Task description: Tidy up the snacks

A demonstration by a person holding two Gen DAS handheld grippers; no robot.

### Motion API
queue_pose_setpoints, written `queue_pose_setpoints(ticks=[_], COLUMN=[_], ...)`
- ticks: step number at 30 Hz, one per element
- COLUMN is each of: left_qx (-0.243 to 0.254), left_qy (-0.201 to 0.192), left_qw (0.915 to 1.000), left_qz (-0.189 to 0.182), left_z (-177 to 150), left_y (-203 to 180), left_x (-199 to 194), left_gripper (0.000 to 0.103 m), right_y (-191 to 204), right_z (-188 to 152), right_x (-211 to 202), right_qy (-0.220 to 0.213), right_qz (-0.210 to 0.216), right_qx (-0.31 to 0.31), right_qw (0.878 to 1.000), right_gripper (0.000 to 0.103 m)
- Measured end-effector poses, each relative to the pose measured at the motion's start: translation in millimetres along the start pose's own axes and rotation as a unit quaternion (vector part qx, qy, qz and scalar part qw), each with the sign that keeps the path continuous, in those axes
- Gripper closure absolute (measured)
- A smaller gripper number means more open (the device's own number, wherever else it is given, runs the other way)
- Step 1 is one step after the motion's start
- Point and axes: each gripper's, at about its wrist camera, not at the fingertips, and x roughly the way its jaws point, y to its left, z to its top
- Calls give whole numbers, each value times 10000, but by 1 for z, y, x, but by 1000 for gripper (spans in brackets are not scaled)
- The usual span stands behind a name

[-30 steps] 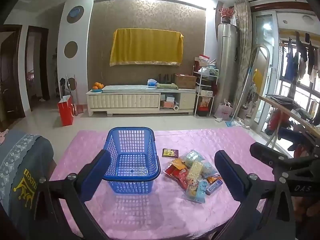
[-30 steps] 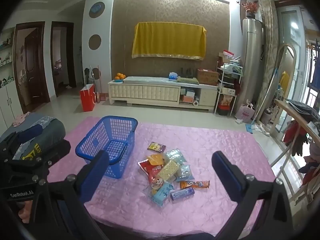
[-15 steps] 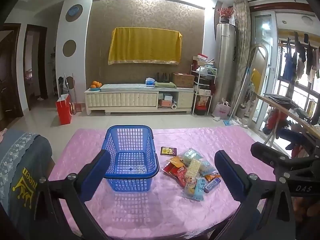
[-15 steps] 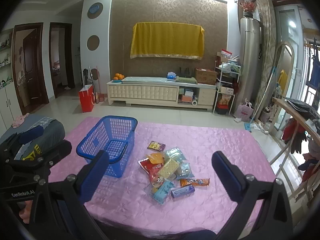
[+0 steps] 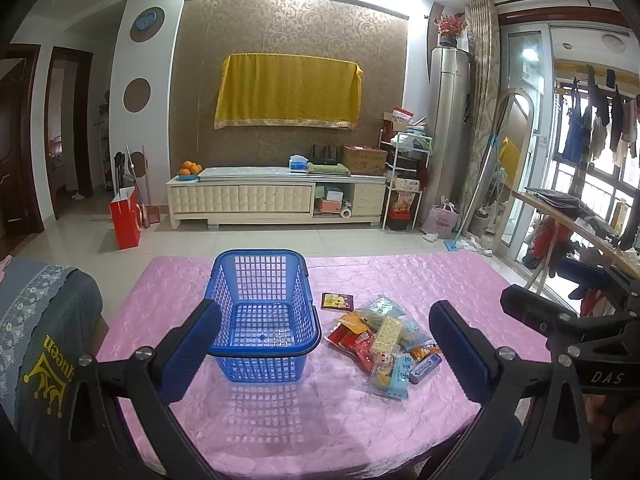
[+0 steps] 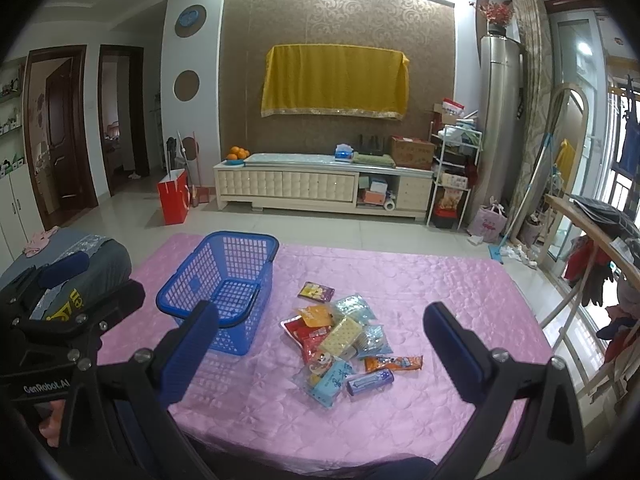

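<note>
An empty blue plastic basket [image 5: 264, 300] [image 6: 224, 276] stands on the pink tablecloth [image 5: 400, 280] [image 6: 420, 288]. To its right lies a pile of snack packets [image 5: 384, 336] [image 6: 340, 336], with one dark packet [image 5: 337, 302] [image 6: 316, 291] apart at the far side. My left gripper [image 5: 324, 344] hovers open above the table's near edge, in front of the basket and the pile. My right gripper [image 6: 320, 352] is open too, held back from the pile. Neither holds anything. Each view shows the other gripper at its side edge.
A grey cushion with a yellow print [image 5: 44, 340] sits at the table's left. A clothes rack [image 6: 592, 272] stands to the right. Beyond the table are tiled floor, a red bag [image 5: 126, 222] and a low white cabinet [image 5: 276, 200].
Both grippers have drifted slightly back and up, so the basket and snacks sit a little lower and smaller in view. Nothing on the table has moved.
</note>
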Motion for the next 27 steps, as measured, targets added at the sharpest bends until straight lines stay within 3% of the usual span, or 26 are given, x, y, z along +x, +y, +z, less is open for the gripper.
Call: queue_pose_setpoints(ticks=[27], left_qx=[6], left_qy=[15], left_qw=[10000], left_qz=[8], left_z=[-3], left_y=[6], left_x=[-3], left_gripper=[0], right_y=[15], right_z=[-2], right_x=[2], right_qy=[52], right_qz=[-2], right_qx=[1], right_qw=[10000], right_gripper=[0])
